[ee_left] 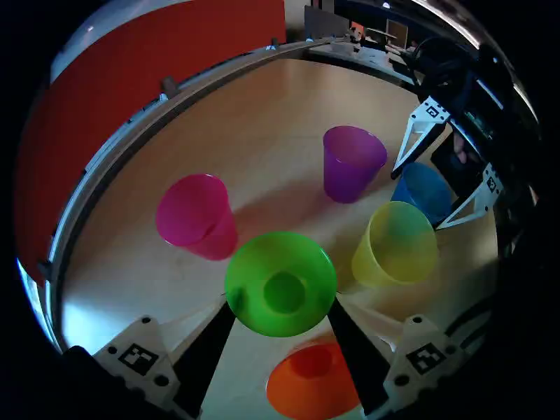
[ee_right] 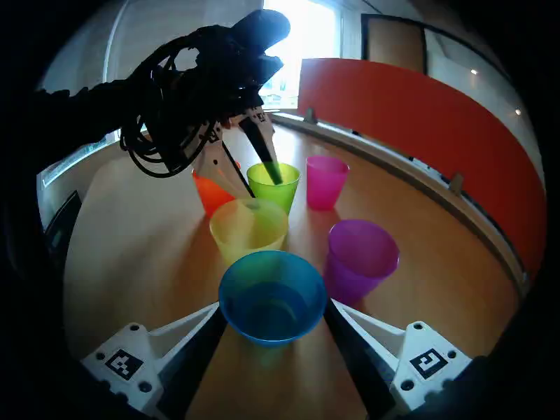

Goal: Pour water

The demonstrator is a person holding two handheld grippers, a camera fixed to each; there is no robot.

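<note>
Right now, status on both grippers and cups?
Left gripper shut on green plastic cup. Right gripper shut on blue plastic cup, water seemingly inside. Yellow plastic cup stands between them.

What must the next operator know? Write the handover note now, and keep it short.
Left tool: closed on the green cup, which is upright.
Right tool: closed on the blue cup, also upright; it seems to hold a little water.
The yellow cup, purple cup, pink cup and orange cup stand free on the table.
Done: both cups gripped.
Left: the pour itself. No cup is tilted yet, and I cannot tell which one receives.
</note>
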